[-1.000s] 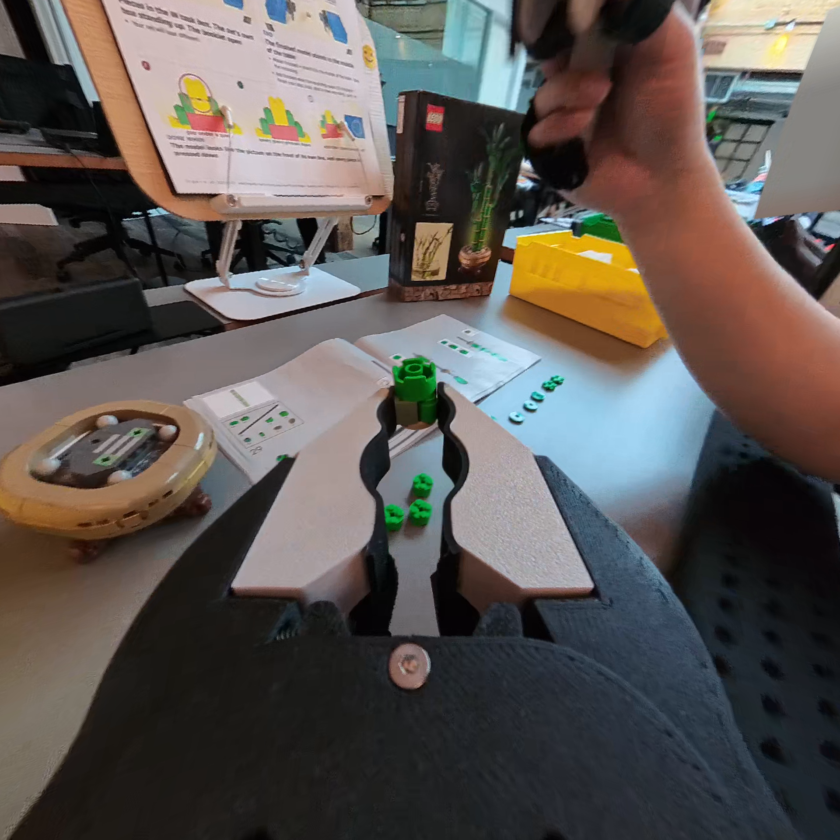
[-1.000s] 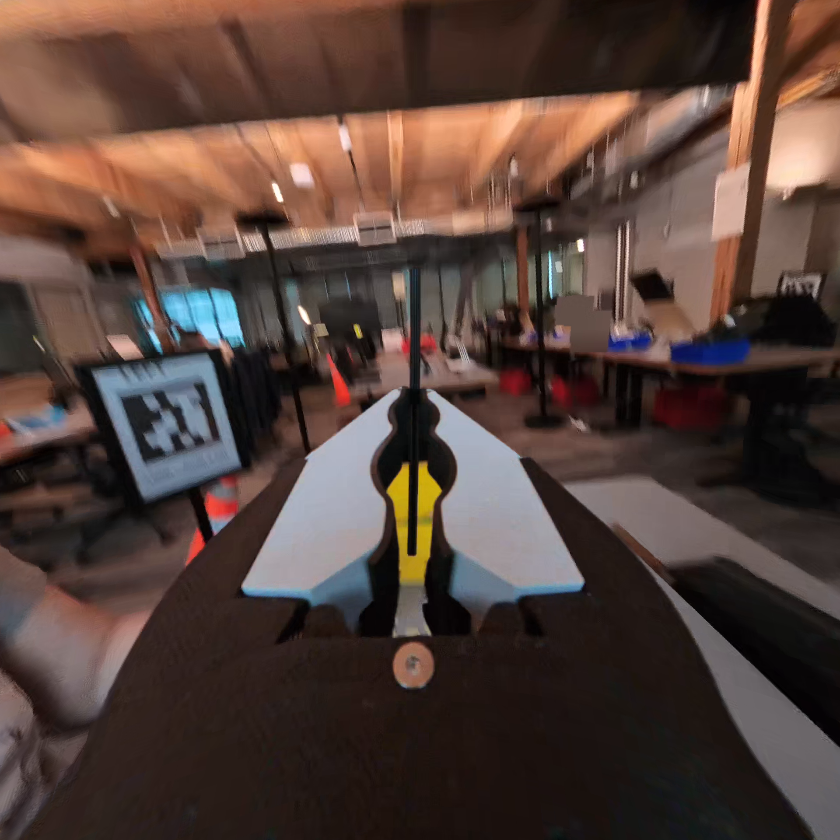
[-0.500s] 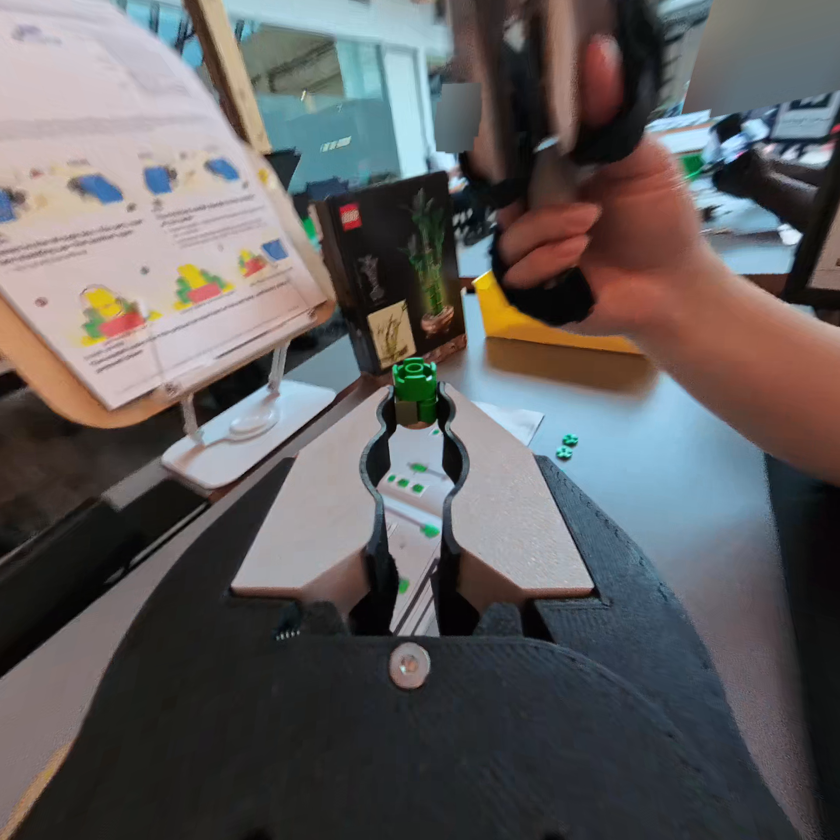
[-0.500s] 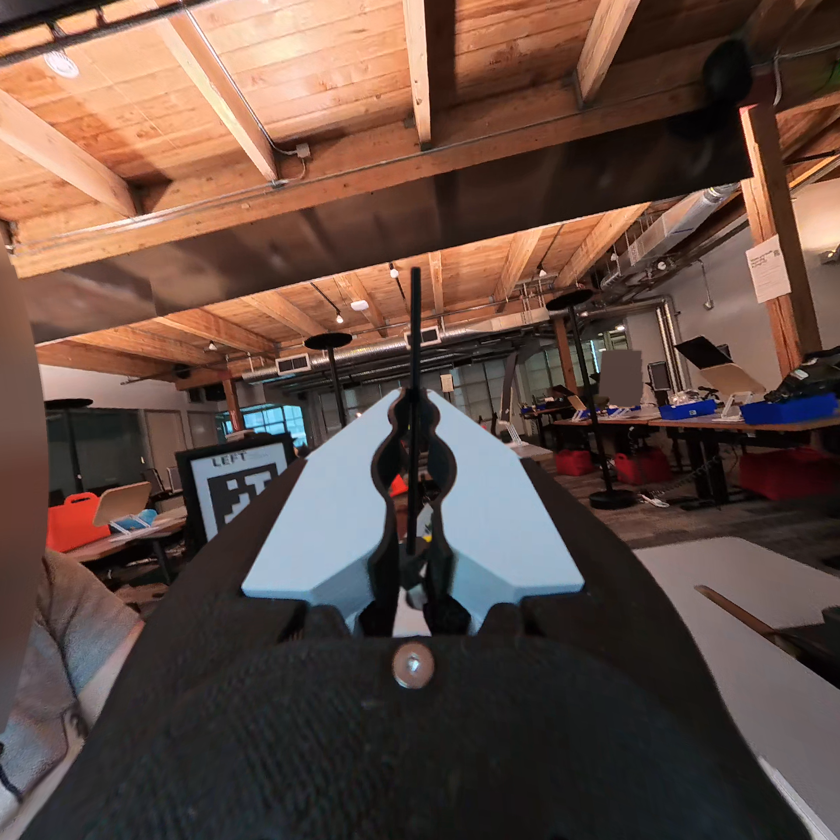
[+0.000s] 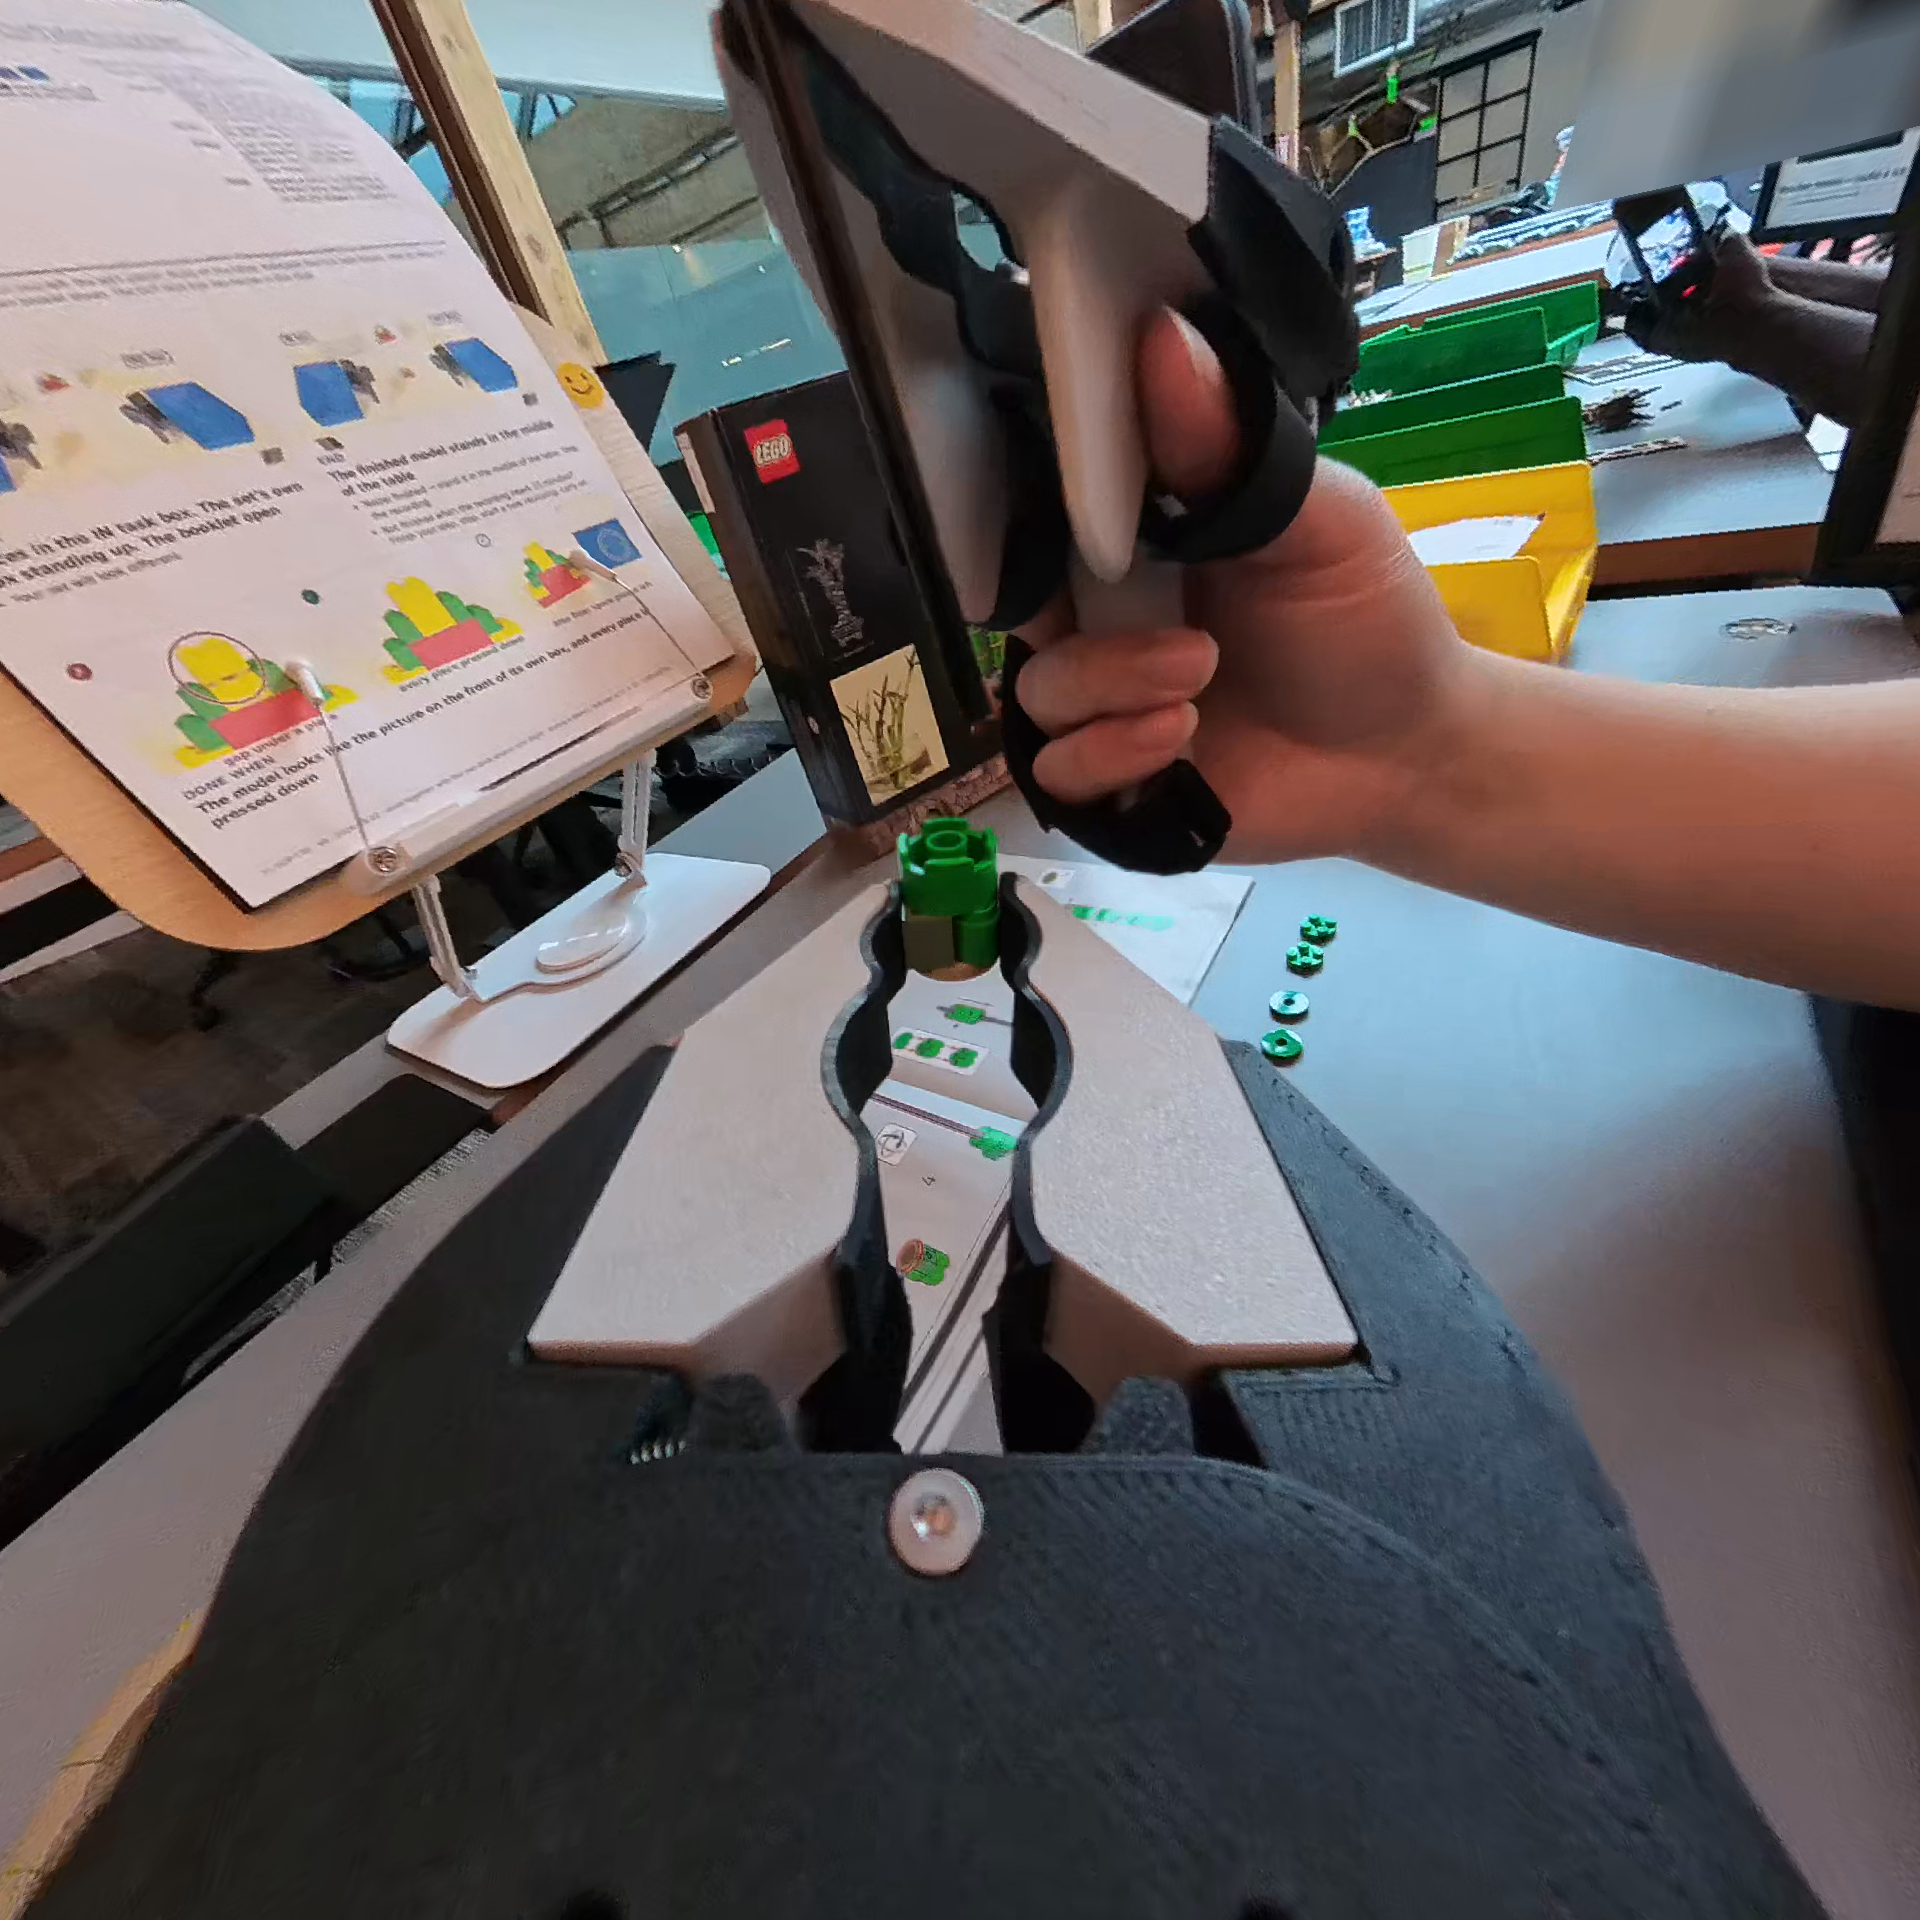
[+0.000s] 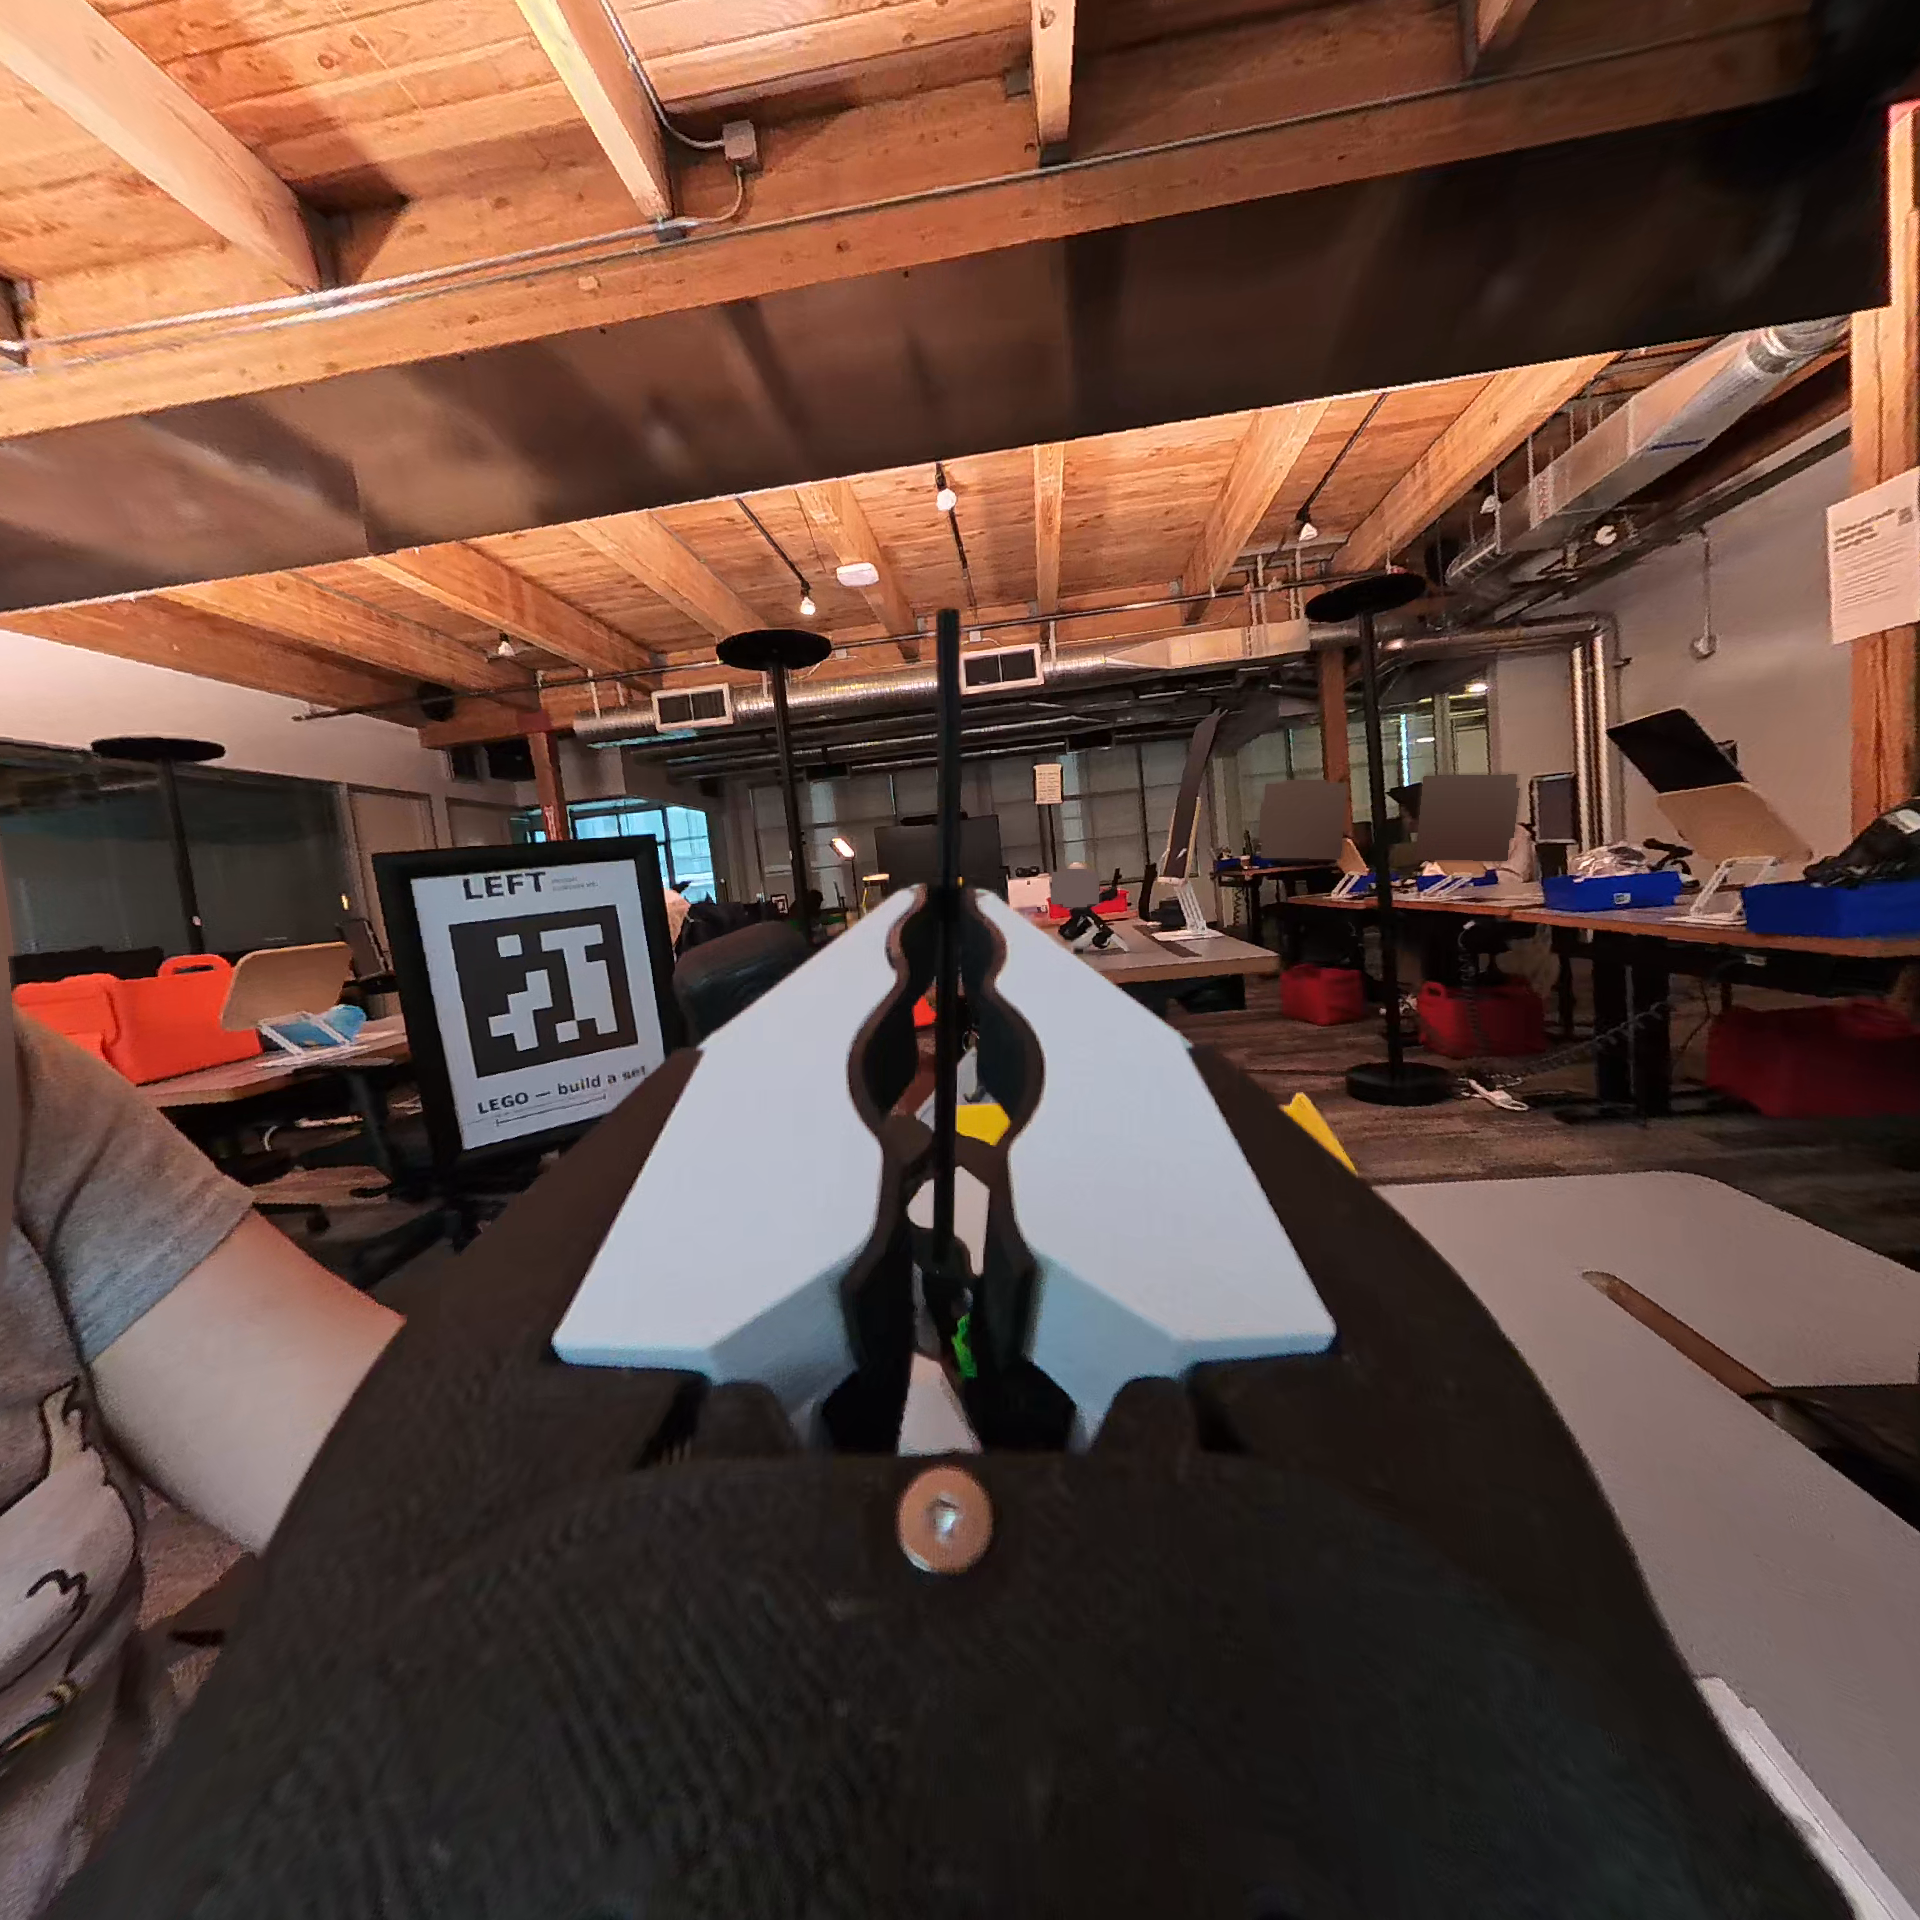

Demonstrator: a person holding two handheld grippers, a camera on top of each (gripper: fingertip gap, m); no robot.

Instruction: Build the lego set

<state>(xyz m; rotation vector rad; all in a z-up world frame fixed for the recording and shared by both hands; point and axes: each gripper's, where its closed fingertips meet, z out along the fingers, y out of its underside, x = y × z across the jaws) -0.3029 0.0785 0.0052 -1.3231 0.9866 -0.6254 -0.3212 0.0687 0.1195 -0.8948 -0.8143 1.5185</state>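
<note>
Green and tan, the small stacked piece (image 5: 945, 899) sits clamped at the tips of our left gripper (image 5: 948, 914), centre of the left wrist view, raised above the open booklet (image 5: 1132, 925). Our right gripper (image 6: 943, 914), closed on a thin black rod (image 6: 945, 935) standing upright mid-frame, points at the ceiling. We judge the risk is misalignment: the rod's lower end is hidden between the fingers, so pushing it toward the piece off-axis could twist either part loose and scatter it among the green studs (image 5: 1294, 987) at right.
</note>
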